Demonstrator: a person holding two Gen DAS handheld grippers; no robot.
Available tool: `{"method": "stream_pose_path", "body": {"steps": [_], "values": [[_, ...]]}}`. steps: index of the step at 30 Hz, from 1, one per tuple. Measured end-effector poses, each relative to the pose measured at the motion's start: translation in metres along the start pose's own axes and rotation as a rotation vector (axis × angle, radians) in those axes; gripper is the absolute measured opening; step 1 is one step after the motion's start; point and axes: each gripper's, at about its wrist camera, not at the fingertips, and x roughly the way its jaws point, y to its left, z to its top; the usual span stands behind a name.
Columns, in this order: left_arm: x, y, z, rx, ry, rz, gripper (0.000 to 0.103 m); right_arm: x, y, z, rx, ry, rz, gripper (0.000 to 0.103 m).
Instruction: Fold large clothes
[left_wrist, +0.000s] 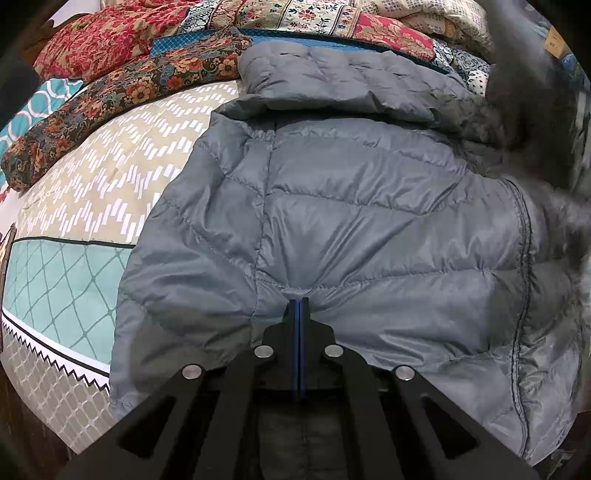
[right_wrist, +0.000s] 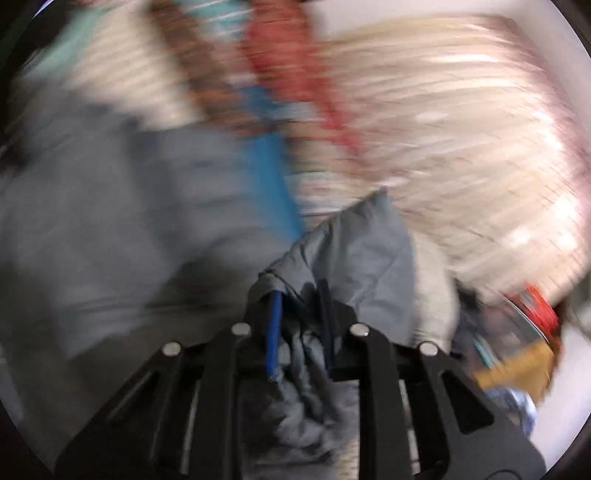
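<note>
Left wrist view, from the left: a bed (left_wrist: 74, 206) covered in a beige zigzag-print and teal lattice quilt, with floral bolsters (left_wrist: 122, 99) at the far edge. A grey quilted puffer jacket (left_wrist: 351, 206), slick and puffy with stitched channels, lies spread across it, hood upward. The left gripper (left_wrist: 299, 301) has its fingers pressed together, pinching the jacket's near hem. Right wrist view, heavily blurred: the right gripper (right_wrist: 300, 295) has its fingers narrowly parted, bunched grey jacket fabric clamped between the blue pads.
</note>
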Motion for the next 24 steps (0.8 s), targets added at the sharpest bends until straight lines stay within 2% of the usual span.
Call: {"method": "stream_pose_path", "body": {"steps": [2,5,6,7,9,11,14,17,19,20,21,24], "values": [[-0.001,0.001,0.0,0.002,0.001,-0.003,0.005,-0.002,0.046,-0.015,-0.065,0.031,0.056,0.018],[-0.003,-0.001,-0.003,0.011,-0.002,0.0,0.005,-0.02,0.06,-0.037,-0.021,0.047,0.042,0.021],[-0.003,-0.002,-0.004,0.011,-0.003,0.004,0.005,-0.025,0.052,-0.047,0.023,0.058,0.054,0.028],[-0.002,-0.002,-0.004,0.012,-0.004,0.008,0.005,-0.034,0.04,-0.058,0.076,0.069,0.069,0.046],[-0.003,-0.004,-0.005,0.014,-0.006,0.018,0.005,-0.049,0.021,-0.075,0.168,0.074,0.082,0.069],[-0.003,-0.006,-0.007,0.017,-0.012,0.027,0.005,-0.063,-0.009,-0.097,0.321,0.086,0.142,0.069],[-0.004,-0.009,-0.008,0.026,-0.018,0.037,0.005,-0.066,-0.074,-0.142,0.711,0.108,0.266,0.069],[-0.003,-0.01,-0.007,0.033,-0.019,0.049,0.005,-0.034,-0.147,-0.218,1.319,0.122,0.373,0.07],[-0.002,-0.013,-0.006,0.042,-0.018,0.065,0.005,0.005,-0.163,-0.265,1.681,0.13,0.511,0.071],[-0.001,-0.013,-0.006,0.044,-0.017,0.071,0.005,0.028,-0.164,-0.28,1.812,0.142,0.571,0.072],[-0.002,-0.014,-0.006,0.045,-0.016,0.075,0.005,0.059,-0.154,-0.303,2.004,0.198,0.643,0.074],[-0.002,-0.013,-0.006,0.044,-0.02,0.074,0.005,0.116,-0.134,-0.316,2.156,0.337,0.731,0.074]]}}
